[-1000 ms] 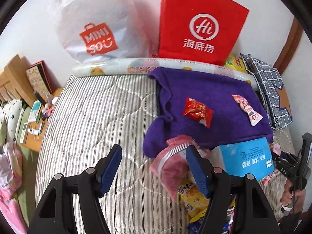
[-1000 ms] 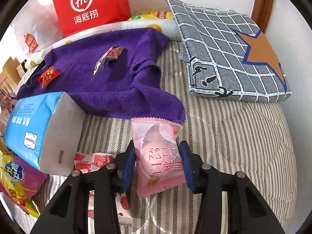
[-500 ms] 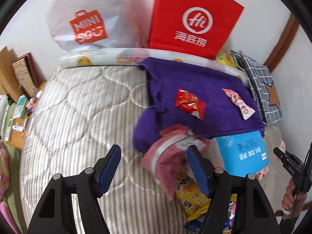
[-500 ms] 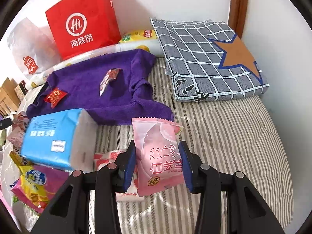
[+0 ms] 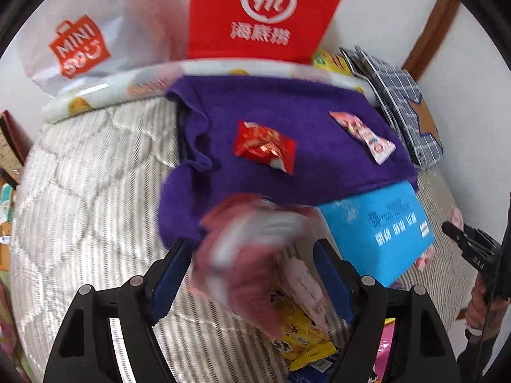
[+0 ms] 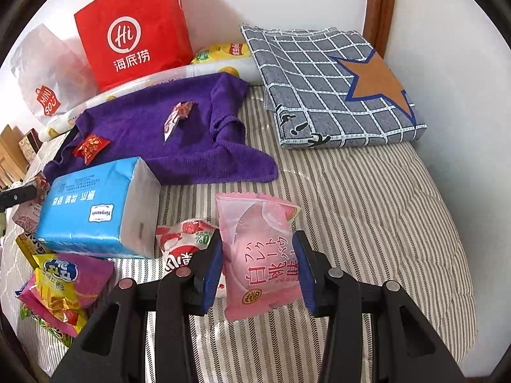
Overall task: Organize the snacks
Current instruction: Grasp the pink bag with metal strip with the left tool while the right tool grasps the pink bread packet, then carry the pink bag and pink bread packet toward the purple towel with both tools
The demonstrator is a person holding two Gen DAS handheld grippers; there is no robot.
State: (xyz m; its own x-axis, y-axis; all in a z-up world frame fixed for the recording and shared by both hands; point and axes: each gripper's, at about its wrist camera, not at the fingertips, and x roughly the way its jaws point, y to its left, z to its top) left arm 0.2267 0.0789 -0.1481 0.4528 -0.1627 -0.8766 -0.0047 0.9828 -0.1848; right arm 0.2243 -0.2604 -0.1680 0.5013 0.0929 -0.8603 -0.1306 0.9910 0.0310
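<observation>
My right gripper (image 6: 257, 245) is shut on a pale pink snack packet (image 6: 252, 217) with red lettering, held above the striped bed. In the left wrist view, my left gripper (image 5: 250, 255) hangs over the snack pile with its jaws opening. A blurred pink-red packet (image 5: 249, 223) lies between them, and the pads do not press on it. On the purple towel (image 5: 287, 111) lie a red candy packet (image 5: 265, 146) and a pink-white packet (image 5: 364, 134). A blue tissue pack (image 6: 95, 204) sits beside the pile.
A red paper bag (image 5: 265, 12) and a white shopping bag (image 5: 80, 44) stand against the wall. A folded checked cloth (image 6: 335, 79) lies at the back right. A lychee packet (image 6: 182, 239), a purple-yellow bag (image 6: 64, 284) and a yellow bag (image 5: 300, 335) lie by the tissue pack.
My left gripper has come down over the pink-red packet and its jaws have widened around it. My right gripper has risen a little with the pale pink packet still in it.
</observation>
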